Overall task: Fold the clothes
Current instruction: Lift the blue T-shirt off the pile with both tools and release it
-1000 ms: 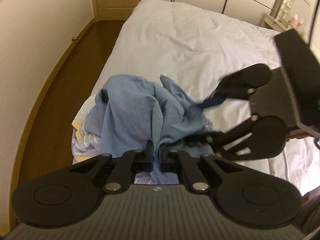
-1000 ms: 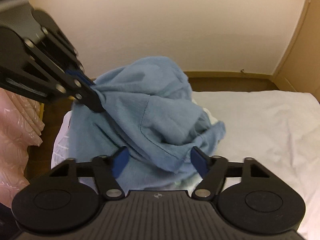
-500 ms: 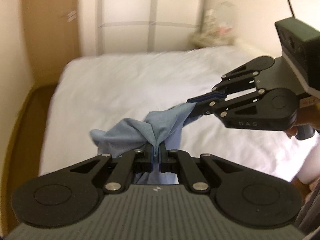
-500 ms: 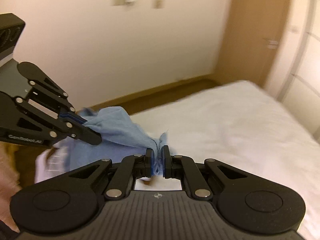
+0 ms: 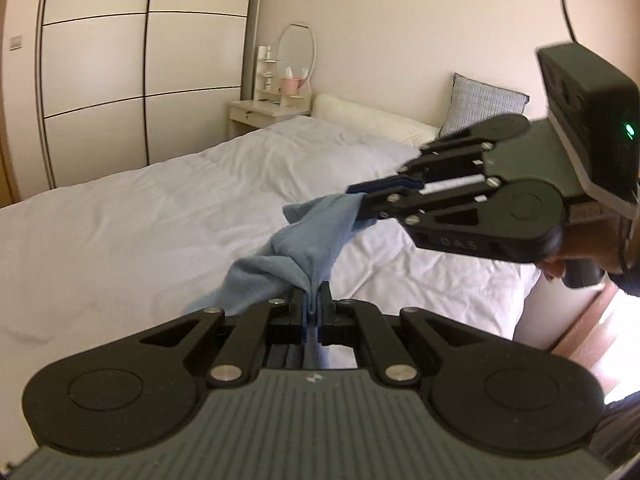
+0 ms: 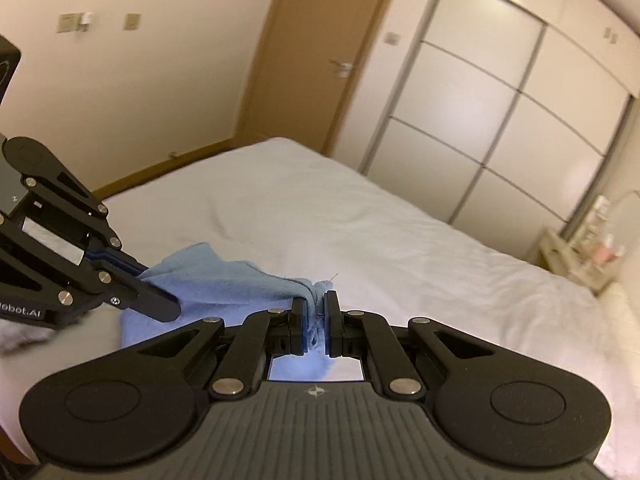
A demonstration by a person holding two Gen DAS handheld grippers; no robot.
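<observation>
- Left gripper (image 5: 313, 304): jaws closed tight on a bunched edge of the blue garment (image 5: 308, 236).
- Right gripper (image 6: 316, 312): jaws pinched on another edge of the same cloth.
- Garment hangs stretched between both grippers, lifted above the white bed (image 5: 140, 216); lower part hidden.
- Wardrobe (image 5: 120, 60) beyond the bed.

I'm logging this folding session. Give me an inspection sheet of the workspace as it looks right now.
Surface: white bed, wrinkled.
Job's things: blue garment held above the bed between both tongs.
Clutter: nothing seen on the bed besides a white pillow and a grey cushion at its head.
Grippers: left tongs shut on the garment; right tongs shut on it too.
Cables: one dark cable above the right tongs.
Surroundings: wardrobe, bedside table with round mirror, door.
</observation>
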